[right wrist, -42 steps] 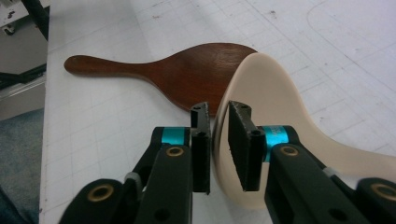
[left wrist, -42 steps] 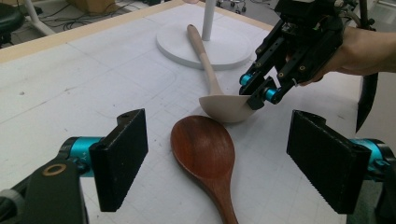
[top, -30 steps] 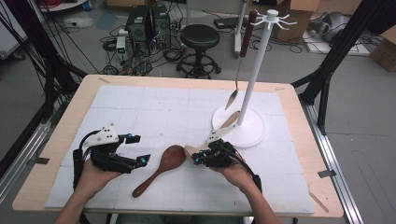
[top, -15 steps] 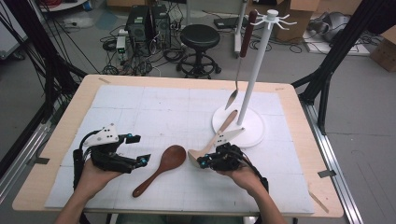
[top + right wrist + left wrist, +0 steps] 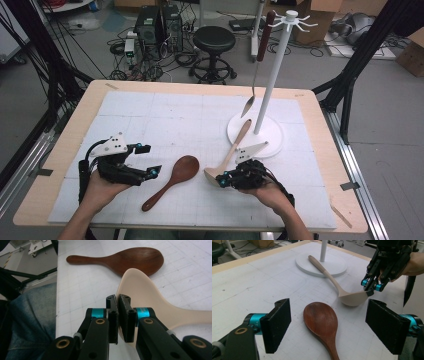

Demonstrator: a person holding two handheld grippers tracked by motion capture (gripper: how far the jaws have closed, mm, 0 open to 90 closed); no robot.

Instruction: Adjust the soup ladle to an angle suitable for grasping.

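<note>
A pale wooden spoon [image 5: 235, 147] lies slanted with its handle tip on the white stand's base [image 5: 272, 142]. My right gripper [image 5: 222, 178] is shut on the rim of its bowl [image 5: 142, 292], with the pads [image 5: 123, 315] pinching the edge. A dark brown wooden spoon [image 5: 175, 175] lies flat on the mat just left of it. My left gripper [image 5: 149, 160] rests open beside the dark spoon; in the left gripper view its jaws stand wide on either side of the dark bowl [image 5: 322, 320] without touching it. The right gripper [image 5: 372, 287] shows there too, holding the pale bowl [image 5: 352, 298].
A tall white utensil stand [image 5: 272, 75] rises at the back right of the white gridded mat [image 5: 165, 120]. A metal spoon with a dark handle [image 5: 257, 60] hangs from its top hooks. The table's near edge lies close under both hands.
My right gripper has shifted a little to the right and toward the near edge, taking the pale spoon's bowl with it. The left gripper and the dark spoon have stayed put.
</note>
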